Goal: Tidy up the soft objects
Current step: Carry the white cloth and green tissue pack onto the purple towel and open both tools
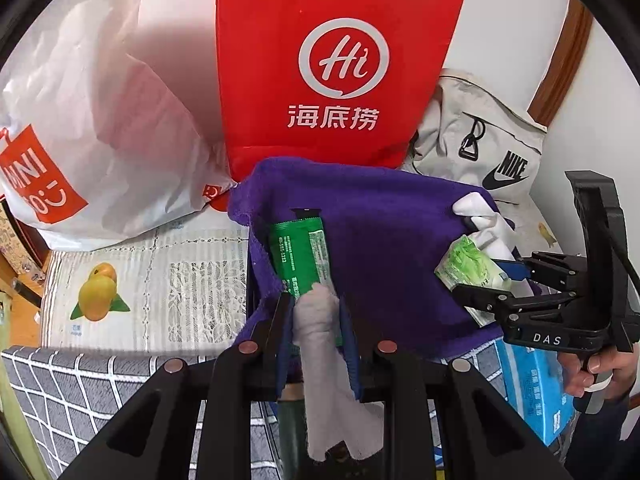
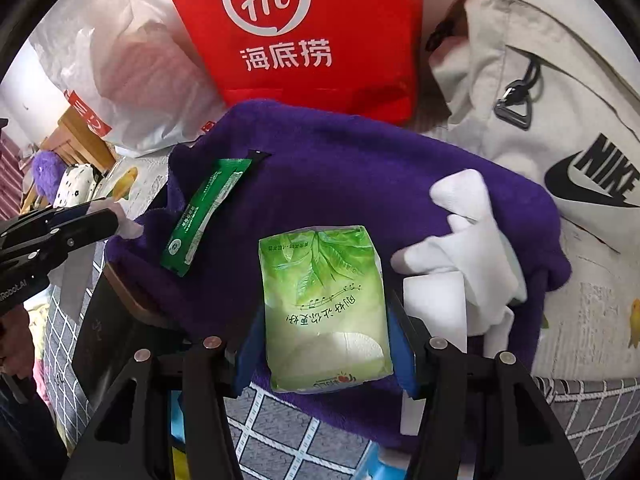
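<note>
A purple towel (image 1: 376,240) lies spread over a dark box, also in the right wrist view (image 2: 360,168). On it lie a dark green sachet (image 1: 300,252) (image 2: 204,216) and white socks (image 2: 468,236) (image 1: 486,220). My left gripper (image 1: 316,312) is shut on a whitish cloth (image 1: 328,360) at the towel's near edge; it shows at the left of the right wrist view (image 2: 116,220). My right gripper (image 2: 324,344) is shut on a light green tissue pack (image 2: 324,308), held over the towel's right side (image 1: 468,268).
A red Haidilao bag (image 1: 320,60) stands behind the towel, a white Miniso plastic bag (image 1: 92,128) to its left, a grey Nike bag (image 1: 480,144) to its right. A fruit-print cloth (image 1: 132,288) covers the surface. A blue tissue box (image 1: 536,388) sits lower right.
</note>
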`<state>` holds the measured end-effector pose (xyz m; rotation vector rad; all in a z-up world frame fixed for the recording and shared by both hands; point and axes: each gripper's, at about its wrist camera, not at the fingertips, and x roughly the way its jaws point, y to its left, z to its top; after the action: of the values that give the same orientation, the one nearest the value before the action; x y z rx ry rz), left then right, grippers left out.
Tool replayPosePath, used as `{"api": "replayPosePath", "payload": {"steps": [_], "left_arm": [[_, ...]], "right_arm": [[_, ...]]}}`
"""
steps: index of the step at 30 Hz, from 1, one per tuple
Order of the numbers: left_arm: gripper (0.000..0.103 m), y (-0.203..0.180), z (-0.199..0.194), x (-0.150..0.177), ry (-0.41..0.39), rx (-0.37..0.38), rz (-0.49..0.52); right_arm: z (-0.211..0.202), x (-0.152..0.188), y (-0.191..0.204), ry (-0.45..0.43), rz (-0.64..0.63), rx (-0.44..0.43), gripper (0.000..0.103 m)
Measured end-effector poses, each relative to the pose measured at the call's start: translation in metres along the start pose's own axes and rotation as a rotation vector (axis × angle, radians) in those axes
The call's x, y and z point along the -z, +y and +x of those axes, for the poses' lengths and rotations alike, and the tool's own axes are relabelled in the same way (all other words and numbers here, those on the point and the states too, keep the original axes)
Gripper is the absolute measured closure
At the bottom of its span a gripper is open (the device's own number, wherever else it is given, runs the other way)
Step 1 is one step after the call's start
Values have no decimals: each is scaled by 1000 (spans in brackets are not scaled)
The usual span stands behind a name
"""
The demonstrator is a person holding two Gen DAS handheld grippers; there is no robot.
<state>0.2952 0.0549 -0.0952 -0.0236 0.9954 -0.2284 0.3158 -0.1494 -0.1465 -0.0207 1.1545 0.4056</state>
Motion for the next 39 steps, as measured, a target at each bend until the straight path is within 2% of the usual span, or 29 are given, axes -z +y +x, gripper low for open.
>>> {"api": "replayPosePath", "payload": {"steps": [8,18,23,27,30,39], "left_arm": [[81,2,7,-1,11,13,5],[81,1,8,-1,15,17,9],[80,-7,10,-4,9,33,20],[80,-16,13,-11,-7,45,42],[80,-25,21,-18,-7,9,65],[80,-35,62,-31,67,-20,89]], "right_arm": [[15,-5,15,29,-74,35,48],[20,-6,22,50,-98,18,44],[7,-4,22,22,-101,8,33],[-12,0,16,-8,-74,-1,33],[-24,5,11,-30,-55,-12,33],[-48,20,-9,-92,14,-5,33]]}}
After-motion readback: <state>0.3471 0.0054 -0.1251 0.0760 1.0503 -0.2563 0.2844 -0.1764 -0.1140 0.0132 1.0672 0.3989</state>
